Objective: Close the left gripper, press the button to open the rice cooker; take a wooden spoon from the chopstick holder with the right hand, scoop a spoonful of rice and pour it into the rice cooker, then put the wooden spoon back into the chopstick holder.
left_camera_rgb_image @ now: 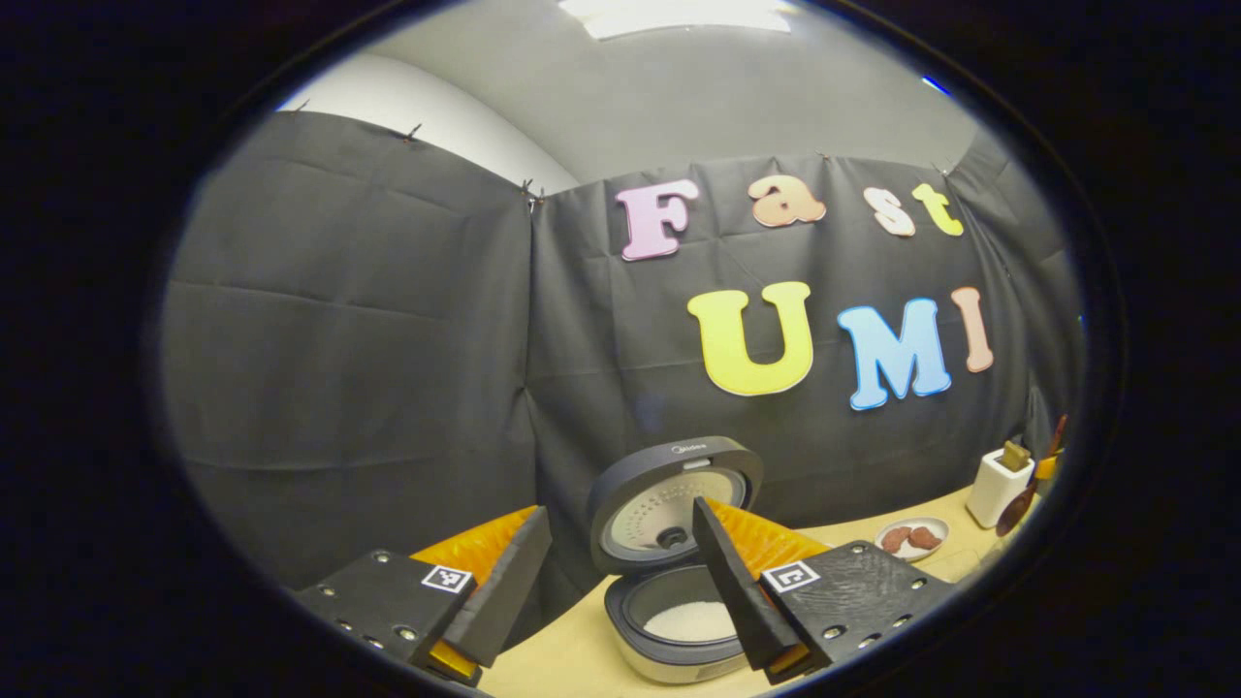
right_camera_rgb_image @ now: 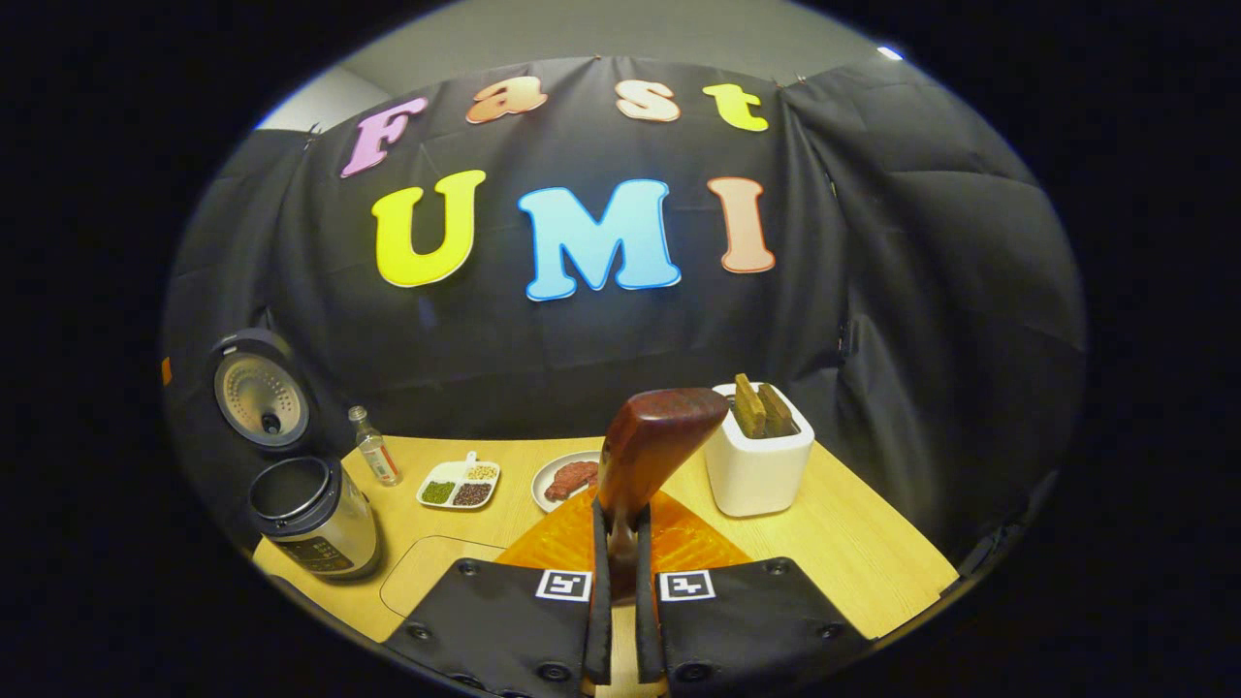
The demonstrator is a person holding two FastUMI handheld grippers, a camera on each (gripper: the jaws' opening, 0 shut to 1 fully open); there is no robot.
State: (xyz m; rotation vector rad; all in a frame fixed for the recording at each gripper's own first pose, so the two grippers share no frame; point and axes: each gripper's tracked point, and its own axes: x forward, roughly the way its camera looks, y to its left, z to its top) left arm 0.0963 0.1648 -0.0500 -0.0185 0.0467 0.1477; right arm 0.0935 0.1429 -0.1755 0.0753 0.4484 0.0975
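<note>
In the left gripper view the rice cooker (left_camera_rgb_image: 669, 620) stands just ahead with its lid (left_camera_rgb_image: 674, 504) raised and white rice in the pot. My left gripper (left_camera_rgb_image: 620, 591) is open, its fingers framing the cooker. In the right gripper view my right gripper (right_camera_rgb_image: 619, 582) is shut on the handle of the wooden spoon (right_camera_rgb_image: 652, 446), whose bowl points up and forward. The white chopstick holder (right_camera_rgb_image: 758, 465) stands just right of the spoon, with wooden utensils in it. The cooker (right_camera_rgb_image: 310, 514) sits far left on the table. The holder (left_camera_rgb_image: 999, 487) and spoon (left_camera_rgb_image: 1018, 504) show far right in the left gripper view.
On the wooden table (right_camera_rgb_image: 853, 553) sit a small bottle (right_camera_rgb_image: 374, 448), a divided dish of beans (right_camera_rgb_image: 458, 485) and a plate with meat (right_camera_rgb_image: 572, 479). The plate (left_camera_rgb_image: 911, 539) also lies right of the cooker. Black cloth walls close in behind and on the right.
</note>
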